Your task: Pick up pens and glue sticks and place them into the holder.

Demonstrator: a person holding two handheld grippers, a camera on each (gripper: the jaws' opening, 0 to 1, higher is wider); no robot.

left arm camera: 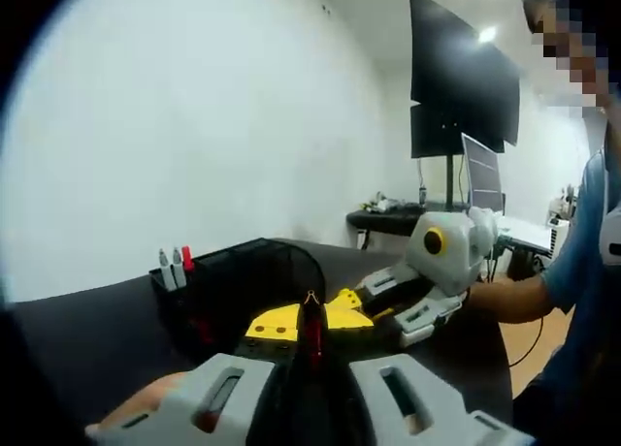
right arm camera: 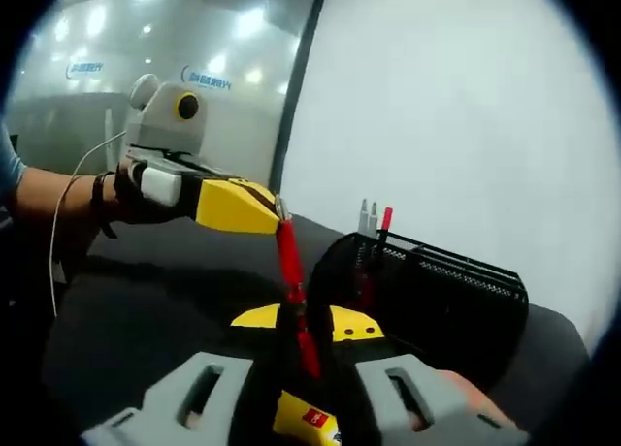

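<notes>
A red pen (right arm camera: 289, 262) stands slanted between my right gripper's (right arm camera: 306, 322) yellow jaws, which are shut on its lower part. My left gripper (right arm camera: 274, 210) comes in from the left, and its jaws pinch the pen's upper end. In the left gripper view the same pen (left arm camera: 312, 332) sits dark between my left gripper's (left arm camera: 310, 320) closed jaws, with my right gripper (left arm camera: 347, 301) meeting it from the right. The black mesh holder (left arm camera: 254, 276) (right arm camera: 441, 291) stands just behind, holding two grey pens (left arm camera: 172, 269) and a red one (right arm camera: 385, 220). A small yellow item with a red label (right arm camera: 307, 419) shows low between the right jaws.
Everything sits over a black table (left arm camera: 87, 339) (right arm camera: 146, 310). A person in a blue sleeve (left arm camera: 582, 271) stands at the right. Behind are a dark monitor (left arm camera: 461, 78) on a stand, a cluttered desk (left arm camera: 388, 216) and a white wall. A glass partition (right arm camera: 146, 58) lies beyond the left gripper.
</notes>
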